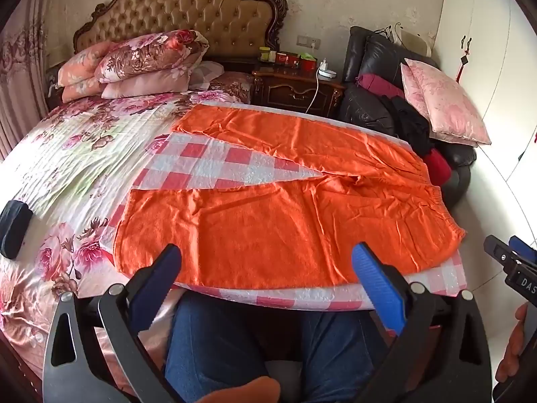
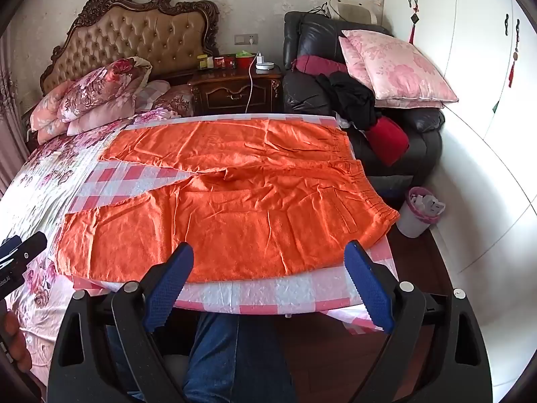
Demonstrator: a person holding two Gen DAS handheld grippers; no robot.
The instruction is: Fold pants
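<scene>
Your bed (image 1: 50, 154), with its floral cover, fills the left of both views, and a pink-and-white checked cloth (image 1: 214, 164) is spread across its near corner. On that cloth your orange pants (image 1: 285, 215) lie flat and unfolded, legs splayed apart in a V toward the headboard (image 1: 181, 10) side, the gathered waistband at the right edge of the cloth, nearest the black leather armchair (image 2: 335, 53) with the pink pillow (image 2: 396, 67) on it. A dark wooden nightstand (image 2: 235, 90) stands between bed and armchair, and a small white bin (image 2: 419, 215) sits on the floor below the waistband corner. Your left tool (image 1: 265, 265) hovers over the near edge of the nearer leg with its blue fingers spread wide, nothing between them, the fabric just beyond the tips. Your right tool (image 2: 268, 262) is likewise released, jaws wide and empty, poised over the near hem closer to the waistband, apart from the cloth. Your knees in blue jeans (image 1: 214, 352) show beneath both tools.
</scene>
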